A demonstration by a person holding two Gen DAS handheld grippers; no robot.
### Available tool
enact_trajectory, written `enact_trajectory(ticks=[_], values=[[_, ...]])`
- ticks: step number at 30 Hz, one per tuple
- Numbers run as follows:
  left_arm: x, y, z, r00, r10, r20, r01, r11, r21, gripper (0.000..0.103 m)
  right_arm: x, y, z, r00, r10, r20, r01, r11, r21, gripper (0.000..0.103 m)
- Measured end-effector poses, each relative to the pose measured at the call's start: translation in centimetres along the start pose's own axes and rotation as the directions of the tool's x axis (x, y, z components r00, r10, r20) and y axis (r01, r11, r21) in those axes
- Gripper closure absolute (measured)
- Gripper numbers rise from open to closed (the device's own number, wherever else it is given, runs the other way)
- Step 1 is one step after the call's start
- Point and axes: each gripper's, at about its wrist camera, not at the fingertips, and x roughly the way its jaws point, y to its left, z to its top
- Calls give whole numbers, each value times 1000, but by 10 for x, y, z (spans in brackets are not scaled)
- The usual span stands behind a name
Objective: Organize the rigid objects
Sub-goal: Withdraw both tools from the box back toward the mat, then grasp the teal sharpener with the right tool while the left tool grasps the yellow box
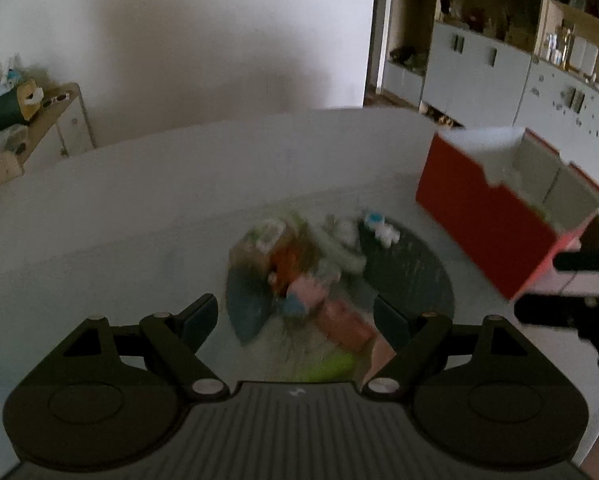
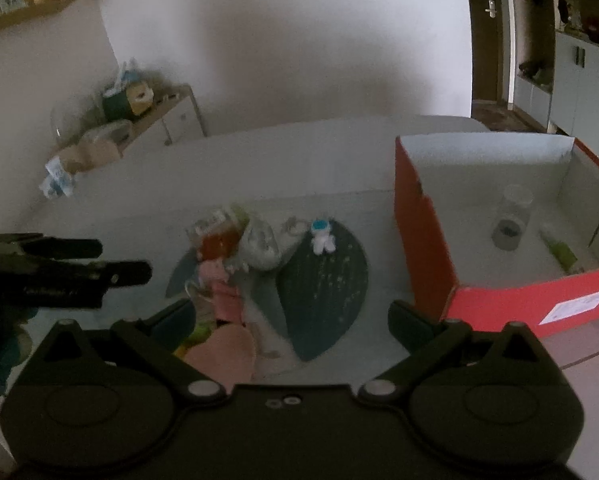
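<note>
Left wrist view first: left gripper at lower centre, jaws wide apart, nothing between the pads, hanging above a blurred heap of small objects on a dark leaf-shaped mat. Red box at right of frame, open-topped, apart from the heap. Right gripper's black fingers poking in at the right edge. Risks, as judgement: blur hiding which piece sits where, so a closing grab likely to catch two pieces at once or nudge the pile off the mat; both tools converging on one heap, so a possible clash.

Right wrist view next: right gripper at lower centre, spread to its widest, empty. Left gripper's fingers entering at left, also parted. Heap at centre-left; a white and blue figurine standing upright on the mat, apart from the rest, easily toppled by a sideways brush. Red box at right, close enough to the right-hand finger for a bump.

Counts: one mat, one box, one figurine; inside the box one clear jar and one green item; heap pieces too jumbled for a firm count, perhaps six or more.
</note>
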Motion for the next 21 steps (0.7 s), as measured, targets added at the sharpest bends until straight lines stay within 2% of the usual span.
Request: enact_trajectory(ticks=[8, 15, 21], values=[[4, -2, -47, 997, -17, -72, 17, 1000, -2, 18, 12, 17, -29, 996, 30, -80, -37, 995, -96, 1], [12, -11, -70, 989, -39, -140, 39, 999, 0, 18, 20, 38, -57, 984, 74, -162, -106, 975, -196, 3], [18, -17, -78, 990, -36, -139, 36, 999, 0, 18, 30, 50, -68, 976, 86, -199, -132, 963, -234, 15]])
